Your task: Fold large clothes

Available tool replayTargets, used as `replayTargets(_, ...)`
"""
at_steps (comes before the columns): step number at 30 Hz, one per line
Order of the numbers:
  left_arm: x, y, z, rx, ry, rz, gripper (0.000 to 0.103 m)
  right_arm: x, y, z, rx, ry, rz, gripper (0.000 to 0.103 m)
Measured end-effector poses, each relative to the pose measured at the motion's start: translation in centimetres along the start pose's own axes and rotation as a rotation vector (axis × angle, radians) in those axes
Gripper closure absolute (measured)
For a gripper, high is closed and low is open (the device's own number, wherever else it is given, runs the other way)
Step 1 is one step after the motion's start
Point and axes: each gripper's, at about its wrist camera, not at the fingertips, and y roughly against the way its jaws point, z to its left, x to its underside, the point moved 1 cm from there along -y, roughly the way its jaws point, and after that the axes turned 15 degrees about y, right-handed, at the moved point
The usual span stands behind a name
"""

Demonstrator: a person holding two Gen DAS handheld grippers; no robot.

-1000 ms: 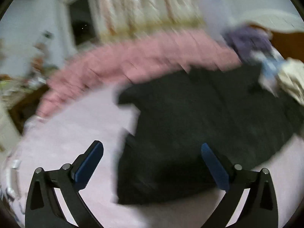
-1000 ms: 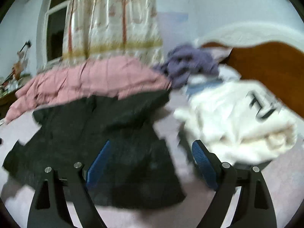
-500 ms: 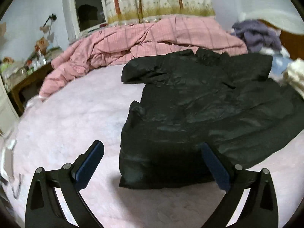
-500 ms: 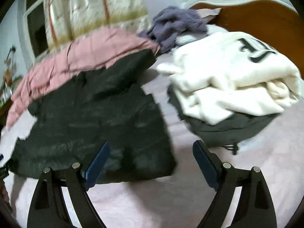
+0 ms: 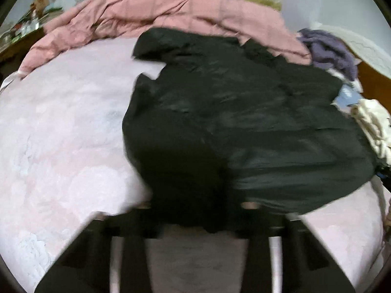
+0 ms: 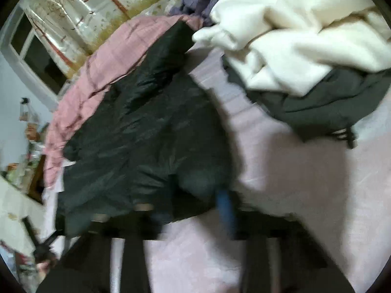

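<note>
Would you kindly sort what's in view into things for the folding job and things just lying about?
For the job:
black jacket
left gripper, closing on its hem
right gripper, closing on its hem

Lying about:
pink quilt
cream sweater
purple garment

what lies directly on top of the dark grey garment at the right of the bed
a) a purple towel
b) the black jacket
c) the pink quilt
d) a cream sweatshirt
d: in the right wrist view the cream sweatshirt is piled on the dark grey garment, while the black jacket lies apart across a strip of bedsheet.
</note>
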Motion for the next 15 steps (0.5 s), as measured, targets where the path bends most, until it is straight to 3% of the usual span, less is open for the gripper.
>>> replayTargets(1,0.1,0.9,-0.5,0.0,-0.009,-0.026,0.086,-0.1,0.7,0.3,0.024,0.013,-0.032,0.091)
replayTargets(3,0.4,3.0,-1.3,0.011,-0.005,-0.08,0.088,0.0,2.5,0.8,0.034,0.045,-0.088,0.094)
replayTargets(7,2.1,7.3,-1.2,0.056,0.055,-0.137,0.088,0.9,6.3,2.6,0.132,0.149,-0.17,0.095)
replayTargets(10,4.0,8.8,-0.6,0.074,0.08,-0.133,0.087,3.1,8.8,3.2,0.19,0.204,-0.189,0.095)
replayTargets(13,5.1,8.6,-0.8,0.013,0.042,-0.141,0.076,4.8,9.8,3.9,0.261,0.277,-0.18,0.093)
replayTargets(15,4.9,8.8,-1.6,-0.095,-0.014,-0.231,0.064,5.0,10.0,4.2,0.31,0.319,-0.19,0.085)
